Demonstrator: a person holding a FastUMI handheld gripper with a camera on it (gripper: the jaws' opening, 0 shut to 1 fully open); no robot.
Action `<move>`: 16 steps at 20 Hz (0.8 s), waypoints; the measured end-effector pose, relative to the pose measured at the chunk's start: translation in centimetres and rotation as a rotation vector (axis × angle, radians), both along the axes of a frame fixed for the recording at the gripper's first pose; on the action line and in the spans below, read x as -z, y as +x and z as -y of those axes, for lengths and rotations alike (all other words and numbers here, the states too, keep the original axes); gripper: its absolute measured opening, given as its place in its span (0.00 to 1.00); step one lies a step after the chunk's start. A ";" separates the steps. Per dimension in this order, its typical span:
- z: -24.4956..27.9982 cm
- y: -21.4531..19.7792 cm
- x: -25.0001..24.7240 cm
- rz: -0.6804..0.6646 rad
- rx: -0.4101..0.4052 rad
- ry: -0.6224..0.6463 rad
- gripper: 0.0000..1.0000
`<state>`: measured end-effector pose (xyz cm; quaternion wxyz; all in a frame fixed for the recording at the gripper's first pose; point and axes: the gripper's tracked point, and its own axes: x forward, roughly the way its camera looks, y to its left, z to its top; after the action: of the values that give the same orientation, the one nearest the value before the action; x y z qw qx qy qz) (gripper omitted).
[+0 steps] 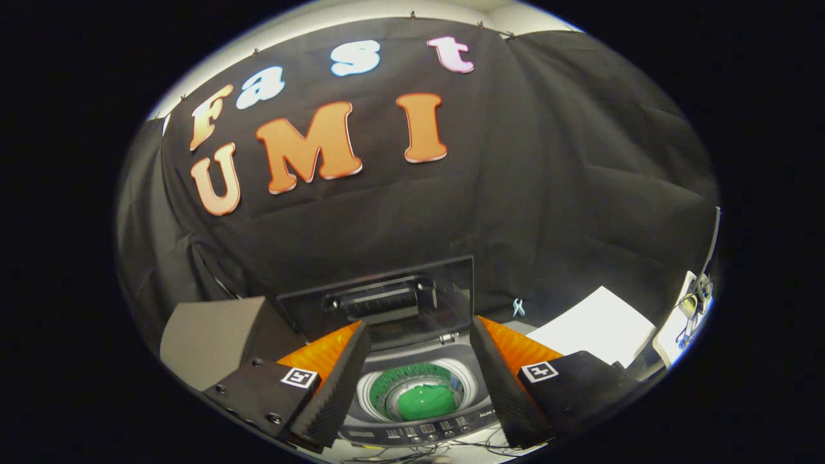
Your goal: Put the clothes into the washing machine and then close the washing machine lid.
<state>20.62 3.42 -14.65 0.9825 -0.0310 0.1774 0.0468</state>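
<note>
The hand-held gripper (419,380) hangs above the washing machine (419,428) with its two fingers (335,386) spread wide, and nothing is gripped between them. Neither finger touches the machine or anything else that I can make out; they frame the open tub from either side, one to the left of the opening and one to the right.

Looking down between the fingers in the gripper view, the round drum (419,390) of the top-loading machine sits just ahead and below, and a green piece of clothing (427,401) lies bunched at the bottom of it. The garment is inside the tub, well below the fingertips and apart from them. Nearer than the drum runs the control panel (419,430), a dark strip with small buttons and a display too small to read.

The washing machine lid (387,303) stands raised beyond the fingers, tilted back against the black cloth wall, its dark see-through panel and handle facing forward. So the lid is still open.

To the left of the machine stands a grey box (206,335), partly behind the left finger. To the right, beyond the right finger, a white sheet (593,325) lies flat on the tabletop (515,327), and some cables (693,303) hang farther right.
</note>
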 end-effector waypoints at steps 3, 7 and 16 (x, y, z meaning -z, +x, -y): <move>-1.4 0.7 -1.8 0.066 0.024 -0.015 0.99; -4.2 3.4 -2.6 0.104 -0.002 -0.057 0.99; -9.9 14.8 3.2 -0.031 -0.098 -0.117 0.99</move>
<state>35.40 13.32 -17.87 0.9728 -0.0962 0.1932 0.0846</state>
